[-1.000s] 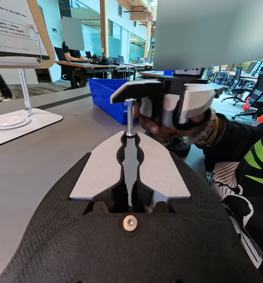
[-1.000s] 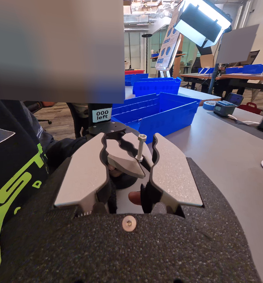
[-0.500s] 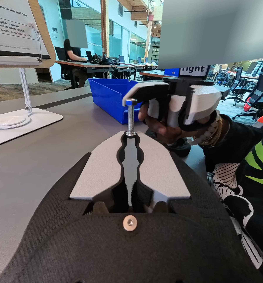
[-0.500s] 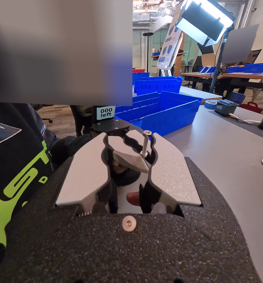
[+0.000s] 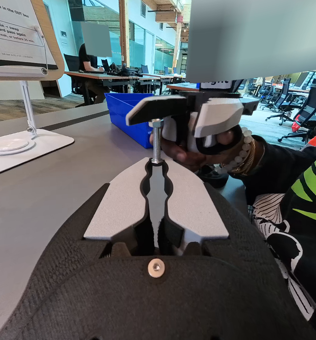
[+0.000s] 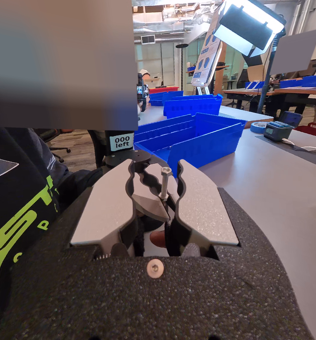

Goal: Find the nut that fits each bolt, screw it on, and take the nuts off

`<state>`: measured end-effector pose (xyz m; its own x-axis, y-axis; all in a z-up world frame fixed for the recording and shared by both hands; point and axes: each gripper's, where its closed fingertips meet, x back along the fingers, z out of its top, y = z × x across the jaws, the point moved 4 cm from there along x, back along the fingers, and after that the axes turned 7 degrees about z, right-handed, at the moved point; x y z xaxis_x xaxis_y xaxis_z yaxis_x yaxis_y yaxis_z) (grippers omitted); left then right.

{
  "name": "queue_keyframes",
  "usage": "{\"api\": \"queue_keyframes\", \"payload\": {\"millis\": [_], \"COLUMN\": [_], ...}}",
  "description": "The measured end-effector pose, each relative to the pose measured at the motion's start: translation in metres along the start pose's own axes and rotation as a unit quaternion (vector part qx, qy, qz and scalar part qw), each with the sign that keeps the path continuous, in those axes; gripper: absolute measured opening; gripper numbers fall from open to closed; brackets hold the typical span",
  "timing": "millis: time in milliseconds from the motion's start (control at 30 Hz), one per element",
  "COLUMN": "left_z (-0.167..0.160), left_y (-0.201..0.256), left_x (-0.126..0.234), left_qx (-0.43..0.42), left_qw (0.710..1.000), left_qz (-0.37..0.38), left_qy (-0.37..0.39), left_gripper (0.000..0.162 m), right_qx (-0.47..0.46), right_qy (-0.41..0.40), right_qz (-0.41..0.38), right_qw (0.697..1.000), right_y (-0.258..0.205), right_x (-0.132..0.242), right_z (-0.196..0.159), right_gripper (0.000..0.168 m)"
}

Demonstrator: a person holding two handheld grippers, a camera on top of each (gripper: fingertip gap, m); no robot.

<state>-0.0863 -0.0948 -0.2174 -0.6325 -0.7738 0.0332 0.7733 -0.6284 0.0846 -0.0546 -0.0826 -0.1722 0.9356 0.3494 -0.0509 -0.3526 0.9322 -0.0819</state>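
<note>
While clamped, left gripper (image 5: 156, 165): jaws drawn narrow; the tips pinch the hex head at the lower end of the bolt (image 5: 156, 142). The grip is unchanged over the last second.
Bolt attitude: upright, rising from the left tips, clear of the table (image 5: 61, 174). It leans slightly in the right wrist view.
Nut (image 6: 166, 170): seated at the very top of the thread, its bore visible from above. The whole shank below it is bare.
Right gripper (image 6: 155, 161): open, holding nothing. Its two fingers straddle the top of the bolt, with the nut between them and a visible gap on each side.
Change, jaw gap: narrower than one second ago; the fingers are closing toward the nut.
Change, position: half a second ago the bolt stood close against one finger and the right gripper sat higher and drawn back. It has now returned, so the nut is nearer the middle of the gap.
Change, nut height: none discernible across the three moments.
Meaning for the task: judged to be a re-grip between turns. The right gripper resets while the left keeps the bolt from rotating.
Direction of turning: cannot be told; the nut is either just starting on or nearly off.
Caution: a nut on so few threads may cross-thread or drop if pinched off-centre.
Surroundings: blue bin (image 6: 205, 152) on the table beyond the grippers, apart from them.
</note>
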Motion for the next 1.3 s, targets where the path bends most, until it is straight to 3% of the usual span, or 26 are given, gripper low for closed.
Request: {"api": "queue_keyframes", "payload": {"millis": [367,567,833,1033,1300], "left_z": [0.0,0.001,0.0,-0.001,-0.001], "left_y": [-0.001,-0.001,0.001,0.001,0.0], "left_x": [0.0,0.001,0.0,0.0,0.0], "left_qx": [0.006,0.006,0.0,-0.002,0.002], "left_qw": [1.0,1.0,1.0,1.0,1.0], "left_qz": [0.004,0.004,-0.001,-0.004,-0.001], "left_qy": [0.002,0.003,-0.001,-0.005,-0.003], "left_gripper": [0.01,0.01,0.01,0.01,0.01], "right_qx": [0.003,0.006,-0.009,-0.009,-0.006], "right_qy": [0.003,0.015,0.01,0.0,0.01], "right_qz": [-0.018,-0.034,-0.006,0.014,-0.004], "right_qw": [1.0,0.999,1.0,1.0,1.0], "right_y": [-0.006,-0.009,-0.001,-0.002,-0.007], "right_x": [0.012,0.025,0.003,-0.008,0.007], "right_z": [-0.002,0.0,-0.004,-0.006,-0.004], "right_gripper": [0.04,0.03,0.048,0.049,0.045]}}
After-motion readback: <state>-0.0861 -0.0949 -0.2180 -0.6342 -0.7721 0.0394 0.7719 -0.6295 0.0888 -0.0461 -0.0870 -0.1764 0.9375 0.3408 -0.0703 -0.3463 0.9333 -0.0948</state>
